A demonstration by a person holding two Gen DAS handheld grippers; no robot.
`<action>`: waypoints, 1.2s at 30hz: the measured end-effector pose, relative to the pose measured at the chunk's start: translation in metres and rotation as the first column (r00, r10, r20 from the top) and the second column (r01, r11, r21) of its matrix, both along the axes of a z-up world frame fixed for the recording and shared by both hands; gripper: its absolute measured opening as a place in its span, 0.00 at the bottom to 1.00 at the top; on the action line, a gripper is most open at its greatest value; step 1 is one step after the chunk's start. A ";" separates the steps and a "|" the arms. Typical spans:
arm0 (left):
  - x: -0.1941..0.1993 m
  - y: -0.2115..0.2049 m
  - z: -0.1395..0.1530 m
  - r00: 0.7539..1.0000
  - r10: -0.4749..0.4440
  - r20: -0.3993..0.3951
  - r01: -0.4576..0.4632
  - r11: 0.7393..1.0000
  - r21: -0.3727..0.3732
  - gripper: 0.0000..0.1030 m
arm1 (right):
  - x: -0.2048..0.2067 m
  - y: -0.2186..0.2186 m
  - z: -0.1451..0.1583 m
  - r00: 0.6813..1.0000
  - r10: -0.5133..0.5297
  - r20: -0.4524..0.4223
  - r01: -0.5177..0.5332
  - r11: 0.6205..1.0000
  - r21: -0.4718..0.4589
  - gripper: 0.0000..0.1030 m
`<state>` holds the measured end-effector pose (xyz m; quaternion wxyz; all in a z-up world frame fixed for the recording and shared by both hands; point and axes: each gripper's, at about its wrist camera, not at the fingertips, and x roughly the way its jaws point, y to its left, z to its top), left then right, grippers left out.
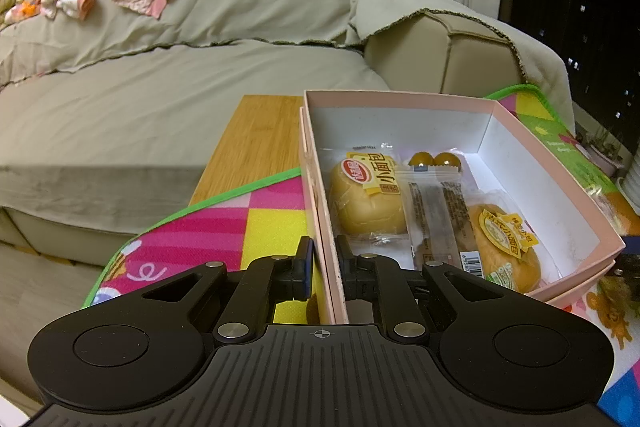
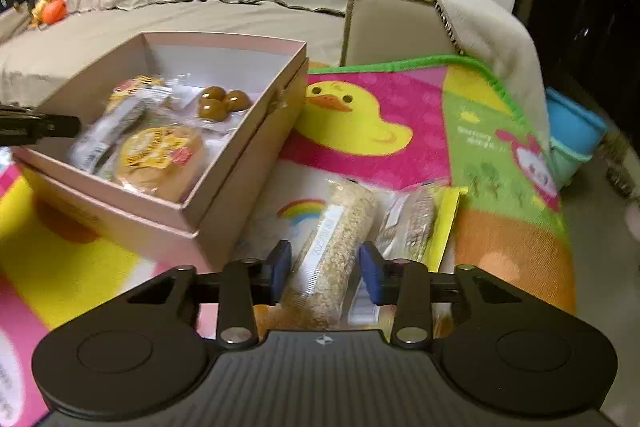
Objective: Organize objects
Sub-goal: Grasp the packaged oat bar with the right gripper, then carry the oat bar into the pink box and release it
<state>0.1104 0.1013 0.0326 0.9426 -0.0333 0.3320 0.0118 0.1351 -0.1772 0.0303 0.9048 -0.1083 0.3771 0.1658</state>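
A pink box (image 1: pixel 400 98) stands open on the colourful mat. Inside lie two wrapped buns (image 1: pixel 368 199), a pack of brown balls (image 1: pixel 436 159) and long clear packets (image 1: pixel 436 215). My left gripper (image 1: pixel 324 253) is shut on the box's near wall, one finger inside and one outside. In the right wrist view the box (image 2: pixel 224 42) sits to the left, with the left gripper (image 2: pixel 36 127) at its edge. My right gripper (image 2: pixel 324 267) is shut on a clear oat bar packet (image 2: pixel 340 227), which points away between the blue pads (image 2: pixel 280 263).
A second grain packet (image 2: pixel 408 223) and a yellow wrapper (image 2: pixel 444 223) lie on the duck-print mat (image 2: pixel 360 115) just right of the held packet. A beige sofa (image 1: pixel 160 87) with clothes on it stands behind. A wooden board (image 1: pixel 256 139) shows left of the box.
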 end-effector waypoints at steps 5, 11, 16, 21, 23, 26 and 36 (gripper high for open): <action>0.000 0.000 0.000 1.000 0.001 0.003 -0.001 1.000 -0.001 0.13 | -0.023 -0.018 0.012 0.998 0.003 -0.057 0.001 0.997 0.072 0.28; -0.002 -0.002 -0.002 1.000 0.004 0.018 -0.004 1.000 -0.005 0.13 | -0.052 -0.032 0.021 0.992 -0.004 -0.124 0.021 0.991 0.135 0.28; -0.005 -0.005 -0.002 0.999 0.006 0.042 -0.007 1.000 0.015 0.13 | -0.073 -0.021 0.016 0.992 0.017 -0.126 -0.001 0.992 0.128 0.29; -0.003 -0.011 0.001 0.999 0.024 0.031 -0.026 0.999 0.039 0.12 | -0.070 -0.007 0.004 0.996 -0.004 -0.086 0.011 0.997 0.080 0.31; -0.002 -0.012 0.001 0.999 0.030 0.026 -0.031 0.999 0.040 0.12 | -0.065 -0.005 -0.001 0.996 -0.012 -0.085 0.018 0.997 0.077 0.31; -0.001 -0.013 0.001 0.999 0.031 0.023 -0.032 0.999 0.043 0.12 | -0.067 -0.003 0.002 0.995 0.004 -0.098 0.003 0.998 0.069 0.28; -0.001 -0.010 -0.002 0.999 0.024 0.044 -0.025 0.999 0.032 0.12 | -0.105 -0.005 0.079 0.997 0.069 -0.018 -0.065 0.987 0.146 0.27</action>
